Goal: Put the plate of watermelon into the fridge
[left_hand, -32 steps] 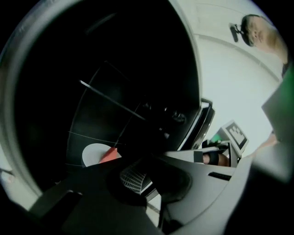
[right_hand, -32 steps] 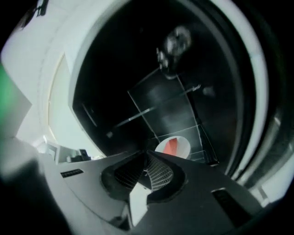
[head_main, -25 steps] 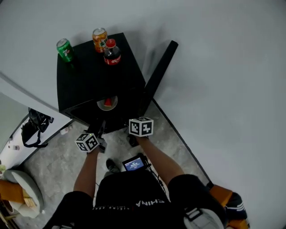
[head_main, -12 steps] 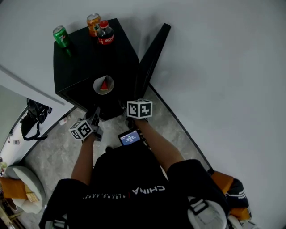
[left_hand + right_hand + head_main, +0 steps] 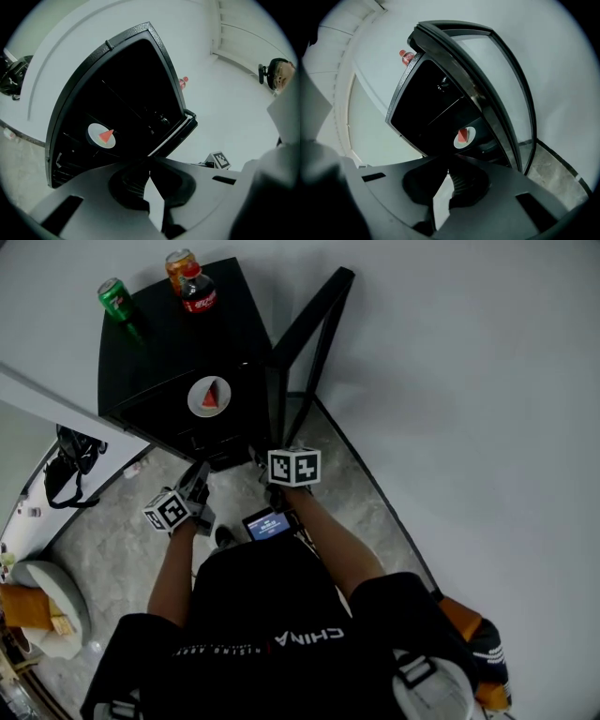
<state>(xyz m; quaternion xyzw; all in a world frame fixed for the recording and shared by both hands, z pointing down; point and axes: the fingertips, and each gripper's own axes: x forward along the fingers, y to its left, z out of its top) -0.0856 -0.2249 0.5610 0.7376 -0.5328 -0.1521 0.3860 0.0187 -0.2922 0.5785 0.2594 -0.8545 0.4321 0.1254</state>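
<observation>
The white plate with a red watermelon wedge (image 5: 210, 397) rests on a shelf inside the small black fridge (image 5: 141, 352), whose glass door (image 5: 309, 338) stands open to the right. My left gripper (image 5: 198, 480) is low in front of the fridge, shut and holding nothing. Beside it, my right gripper (image 5: 269, 463) is also shut and empty, close to the door's lower edge. The left gripper view shows the plate (image 5: 101, 136) well beyond the closed jaws of the left gripper (image 5: 150, 161). From the right gripper (image 5: 447, 171), the plate (image 5: 465, 137) lies just left of the door (image 5: 506, 93).
On the fridge top stand a green can (image 5: 114, 294), an orange can (image 5: 177, 262) and a cola bottle (image 5: 197, 292). A black bag (image 5: 64, 476) lies on the floor at left, cushions (image 5: 42, 620) at lower left. The white wall (image 5: 469, 409) runs along the right.
Both grippers have drawn back from the fridge opening and the view has shifted away. The plate stays on the shelf. The door's open glass side now shows more.
</observation>
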